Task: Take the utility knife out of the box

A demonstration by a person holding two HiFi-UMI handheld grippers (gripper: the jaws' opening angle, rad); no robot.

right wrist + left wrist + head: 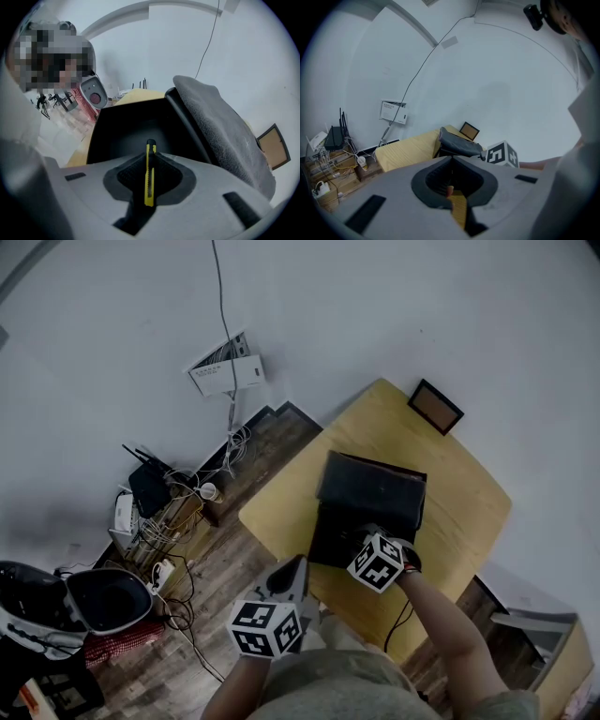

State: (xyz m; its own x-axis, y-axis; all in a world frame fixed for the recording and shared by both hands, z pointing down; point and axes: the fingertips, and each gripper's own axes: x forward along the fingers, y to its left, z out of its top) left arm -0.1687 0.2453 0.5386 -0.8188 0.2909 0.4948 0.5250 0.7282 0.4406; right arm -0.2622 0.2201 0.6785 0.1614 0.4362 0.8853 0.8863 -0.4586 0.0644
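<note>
Right gripper view: right claw [149,155] pinched the utility knife [149,185] over the open box [123,135].
Judged best: a straight upward lift, grip firm, clear of the lid [220,126].

Looks like a spare office or makeshift lab room rather than a home. Has bare white walls [375,315] and a wood-plank floor [234,559]. Keeps a router [148,486] with antennas among tangled cables [178,521] piled low against the wall, next to a paper cup [208,491]. Carries a white wall box [228,371] fed by a thin cable running up the wall. Holds one small yellow wooden table [469,493].
</note>
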